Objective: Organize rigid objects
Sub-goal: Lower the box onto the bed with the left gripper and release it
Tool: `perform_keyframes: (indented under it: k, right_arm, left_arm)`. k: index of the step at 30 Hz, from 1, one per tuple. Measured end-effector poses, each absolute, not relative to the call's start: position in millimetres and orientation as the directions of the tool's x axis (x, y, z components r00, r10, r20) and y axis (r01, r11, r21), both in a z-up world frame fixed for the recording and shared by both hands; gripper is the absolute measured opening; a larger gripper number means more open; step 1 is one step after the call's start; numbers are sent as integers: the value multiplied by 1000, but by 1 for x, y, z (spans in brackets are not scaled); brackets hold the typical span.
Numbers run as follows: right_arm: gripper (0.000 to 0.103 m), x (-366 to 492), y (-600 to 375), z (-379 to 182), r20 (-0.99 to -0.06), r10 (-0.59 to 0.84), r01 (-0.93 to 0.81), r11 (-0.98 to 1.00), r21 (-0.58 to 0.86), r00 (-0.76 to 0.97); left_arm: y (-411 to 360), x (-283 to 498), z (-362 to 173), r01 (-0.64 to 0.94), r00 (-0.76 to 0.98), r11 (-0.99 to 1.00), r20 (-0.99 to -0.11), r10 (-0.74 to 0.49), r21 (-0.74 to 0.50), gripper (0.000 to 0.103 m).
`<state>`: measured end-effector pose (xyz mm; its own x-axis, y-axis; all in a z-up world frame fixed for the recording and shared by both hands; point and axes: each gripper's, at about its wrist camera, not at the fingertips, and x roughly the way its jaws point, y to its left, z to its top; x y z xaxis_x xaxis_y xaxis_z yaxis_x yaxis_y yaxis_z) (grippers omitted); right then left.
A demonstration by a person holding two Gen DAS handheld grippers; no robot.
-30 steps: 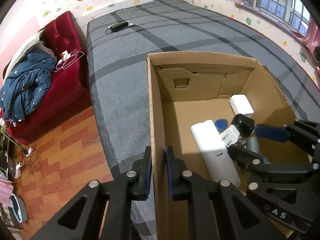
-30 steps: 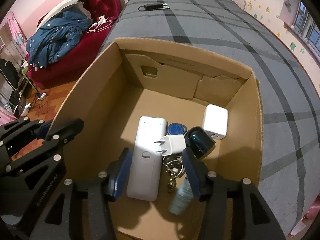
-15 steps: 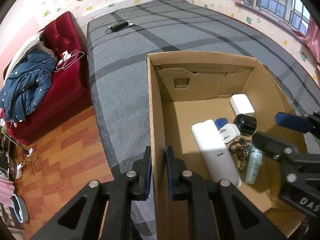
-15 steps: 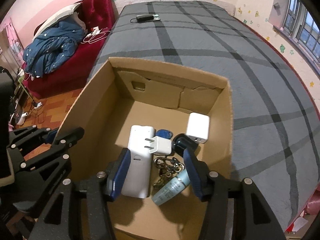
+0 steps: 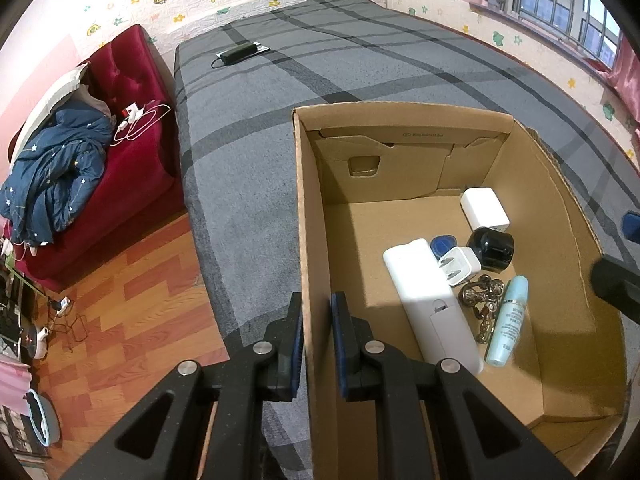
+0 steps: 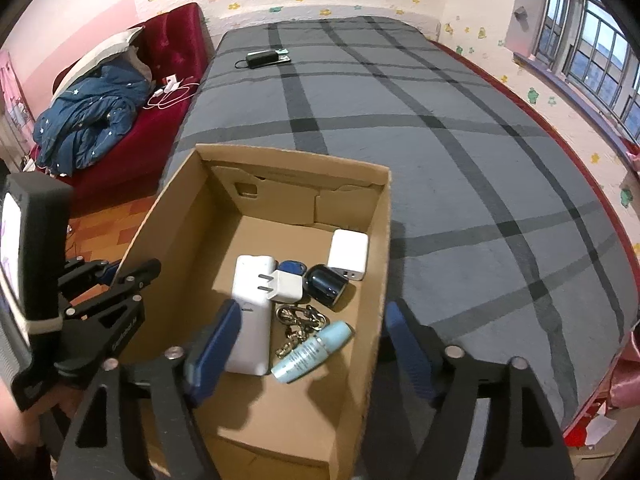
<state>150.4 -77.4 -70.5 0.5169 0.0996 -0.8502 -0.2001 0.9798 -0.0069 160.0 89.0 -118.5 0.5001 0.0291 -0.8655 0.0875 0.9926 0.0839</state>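
1. Seen from the left wrist, the left gripper [image 5: 317, 334] is clamped on the left wall of the cardboard box [image 5: 310, 216], one finger outside and one inside.
2. Inside, toward the right half of the floor, lies a cluster: a long white power bank [image 5: 432, 304], its long axis running from the near edge toward the far wall; a white plug adapter [image 5: 460, 266] resting on its far end, prongs pointing at the power bank; a blue key fob [image 5: 442, 245]; a black round object [image 5: 491, 249]; a white charger block [image 5: 485, 210] farthest back; a metal chain [image 5: 482, 300]; and a pale blue tube [image 5: 508, 320] lying roughly parallel to the power bank.
3. Beyond the box the grey plaid bed [image 5: 320, 80] carries a black power brick [image 5: 238, 53] — well apart from the box.
4. Seen from the right wrist, the right gripper [image 6: 312, 350] is spread wide and grips nothing — its left finger hangs over the box interior, its right finger outside the right wall.
5. Here the tube [image 6: 312, 352] lies diagonally, one end toward the near left, beside the chain [image 6: 300, 320].
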Motion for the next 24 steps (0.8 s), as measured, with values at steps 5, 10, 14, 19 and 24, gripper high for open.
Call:
perform_keyframes:
  k: [5, 10, 14, 19, 24]
  right_arm:
    - [99, 141, -87, -64, -844, 70, -170, 985, -26, 532]
    - [103, 136, -95, -61, -842, 64, -150, 988, -21, 536]
    - [103, 135, -98, -61, -844, 73, -149, 989, -7, 531]
    - [103, 132, -99, -59, -841, 78, -149, 989, -3, 535]
    - [103, 128, -105, -57, -839, 83, -144, 990, 6, 537]
  left_arm:
    - [87, 160, -118, 88, 499, 992, -866, 32, 87, 14]
    - [86, 160, -117, 88, 498, 992, -866, 37, 93, 15]
    - [84, 160, -116, 88, 497, 991, -866, 47, 105, 16]
    - [84, 160, -111, 65, 494, 992, -867, 64, 110, 76]
    - [82, 153, -100, 29, 511, 989, -852, 113, 148, 99]
